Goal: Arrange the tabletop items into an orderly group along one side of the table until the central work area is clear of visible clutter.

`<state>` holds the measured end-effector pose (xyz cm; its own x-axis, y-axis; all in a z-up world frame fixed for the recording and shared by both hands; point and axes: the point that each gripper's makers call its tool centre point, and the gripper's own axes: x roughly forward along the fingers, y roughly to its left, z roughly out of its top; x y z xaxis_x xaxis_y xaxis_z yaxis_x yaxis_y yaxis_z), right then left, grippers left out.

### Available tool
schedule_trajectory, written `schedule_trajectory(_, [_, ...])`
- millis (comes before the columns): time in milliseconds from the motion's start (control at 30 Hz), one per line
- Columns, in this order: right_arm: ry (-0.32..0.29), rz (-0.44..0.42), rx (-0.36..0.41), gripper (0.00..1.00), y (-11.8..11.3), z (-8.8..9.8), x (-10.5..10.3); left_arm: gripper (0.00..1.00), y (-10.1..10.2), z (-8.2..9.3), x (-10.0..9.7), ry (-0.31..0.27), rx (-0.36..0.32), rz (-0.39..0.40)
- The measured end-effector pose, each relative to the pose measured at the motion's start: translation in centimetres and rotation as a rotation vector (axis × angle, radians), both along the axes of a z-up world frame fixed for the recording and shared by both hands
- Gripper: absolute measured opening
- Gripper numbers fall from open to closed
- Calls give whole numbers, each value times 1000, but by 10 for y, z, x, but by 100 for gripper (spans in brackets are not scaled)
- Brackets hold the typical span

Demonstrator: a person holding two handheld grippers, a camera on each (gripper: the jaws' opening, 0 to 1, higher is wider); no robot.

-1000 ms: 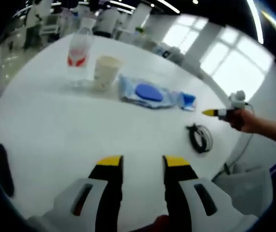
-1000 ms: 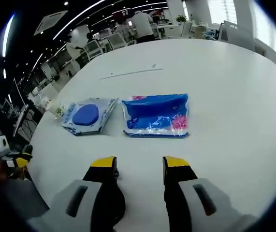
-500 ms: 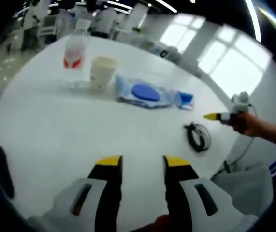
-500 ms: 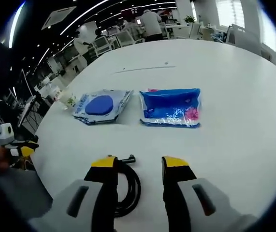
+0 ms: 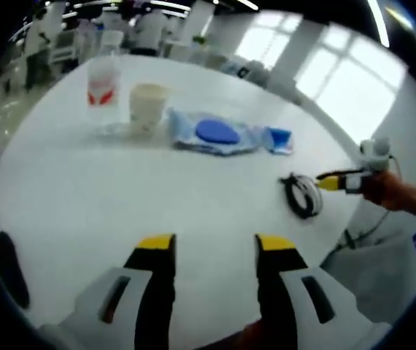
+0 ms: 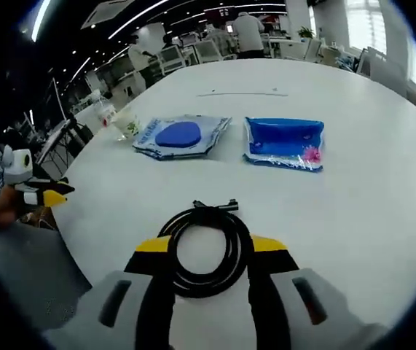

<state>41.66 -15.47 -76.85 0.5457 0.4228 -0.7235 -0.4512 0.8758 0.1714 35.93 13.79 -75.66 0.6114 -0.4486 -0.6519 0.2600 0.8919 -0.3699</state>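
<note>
Lying flat at bottom centre of the right gripper view, the cable (image 6: 206,250) is coiled, its plug ends pointing toward the frame's top. The right claw (image 6: 206,248) spreads wide around it. The left claw (image 5: 208,244) hangs wide over the white tabletop (image 5: 84,197), an office room behind.

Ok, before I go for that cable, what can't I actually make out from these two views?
- Near side of the coiled cable: right gripper view, covered by the right gripper, so contact with its fingers is unclear.
- Print on the blue packet: right gripper view, too small to read.
- Bottle label and paper cup contents: left gripper view, blurred.
- Dark object on the table: left gripper view, cut off at the edge; unidentifiable.
</note>
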Motion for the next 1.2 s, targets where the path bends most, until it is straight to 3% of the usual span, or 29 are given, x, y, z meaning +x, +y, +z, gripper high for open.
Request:
schedule_trajectory(200, [-41, 5, -6, 47, 3, 8, -9, 50, 5, -3, 0, 7, 27, 10])
schedule_trajectory(767, [-2, -36, 15, 47, 6, -8, -46, 52, 1, -7, -7, 31, 23, -6])
schedule_trajectory(1033, [6, -35, 9, 47, 5, -7, -46, 51, 1, -5, -7, 28, 16, -3])
schedule_trajectory(1200, [1, -28, -1, 47, 3, -4, -34, 51, -1, -5, -7, 29, 13, -10])
